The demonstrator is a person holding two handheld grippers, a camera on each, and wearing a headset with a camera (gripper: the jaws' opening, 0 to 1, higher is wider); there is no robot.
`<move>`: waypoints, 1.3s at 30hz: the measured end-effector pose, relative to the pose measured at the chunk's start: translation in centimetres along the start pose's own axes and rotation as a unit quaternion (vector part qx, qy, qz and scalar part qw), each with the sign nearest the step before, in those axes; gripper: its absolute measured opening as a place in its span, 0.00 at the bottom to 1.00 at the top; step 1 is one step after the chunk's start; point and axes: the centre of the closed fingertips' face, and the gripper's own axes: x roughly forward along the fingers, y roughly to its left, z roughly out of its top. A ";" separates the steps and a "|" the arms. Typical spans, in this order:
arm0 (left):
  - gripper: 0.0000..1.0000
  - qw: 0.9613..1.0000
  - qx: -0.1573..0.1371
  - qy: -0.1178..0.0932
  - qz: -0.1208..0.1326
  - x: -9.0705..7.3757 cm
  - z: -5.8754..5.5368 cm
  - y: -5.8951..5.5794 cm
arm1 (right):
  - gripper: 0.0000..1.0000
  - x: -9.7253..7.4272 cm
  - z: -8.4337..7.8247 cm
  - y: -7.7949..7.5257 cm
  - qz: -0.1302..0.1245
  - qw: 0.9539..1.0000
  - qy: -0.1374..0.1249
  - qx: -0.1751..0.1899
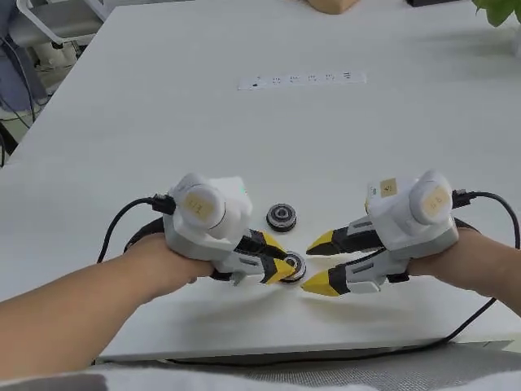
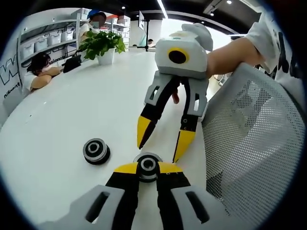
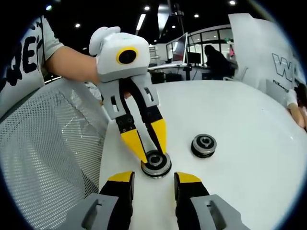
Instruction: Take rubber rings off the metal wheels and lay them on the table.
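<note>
Our left gripper point(image 2: 147, 168) clamps the near wheel point(image 3: 156, 163) between its yellow tips; our right gripper point(image 1: 319, 262) stands spread open just beside it. Another wheel point(image 1: 281, 216) lies apart.

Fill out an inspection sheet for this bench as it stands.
Surface: white table, flat.
Job's things: near wheel between the jaws of the left gripper; far wheel free beside it; both appear to have dark outer rings on.
Removed rings: nothing seen.
Clutter: white marked strip further back.
Grippers: left gripper shut on near wheel; right gripper open, facing it.
Cables: left cable and right cable, black, trailing from the grippers.
Surroundings: potted plant, mesh chair, seated people.
</note>
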 end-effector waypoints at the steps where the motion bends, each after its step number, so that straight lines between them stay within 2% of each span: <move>1: 0.08 1.000 0.015 0.001 0.003 0.0 0.0 0.0 | 0.31 0.0 0.0 0.0 0.002 1.000 0.001 0.000; 3: 0.08 0.999 0.035 0.001 0.006 0.0 0.0 -0.1 | 0.31 0.1 0.1 0.1 0.003 1.000 0.001 -0.001; 6: 0.08 1.000 0.018 -0.002 0.006 0.0 0.0 0.0 | 0.30 0.3 0.2 0.0 0.003 1.000 -0.001 0.003; 10: 0.08 1.000 0.011 -0.009 0.009 0.1 -0.1 0.0 | 0.30 0.6 0.3 -0.1 0.002 1.000 -0.002 0.007; 18: 0.08 1.000 0.009 -0.010 0.014 0.1 -0.1 0.1 | 0.29 1.4 0.2 -0.4 0.006 1.000 0.002 0.029; 23: 0.08 1.000 0.006 -0.011 0.015 0.1 -0.1 0.1 | 0.29 1.7 0.6 -0.4 0.000 1.000 -0.001 0.029; 39: 0.08 1.000 0.003 -0.018 0.018 0.1 0.0 0.2 | 0.23 1.1 0.0 -0.4 -0.009 1.000 -0.002 0.026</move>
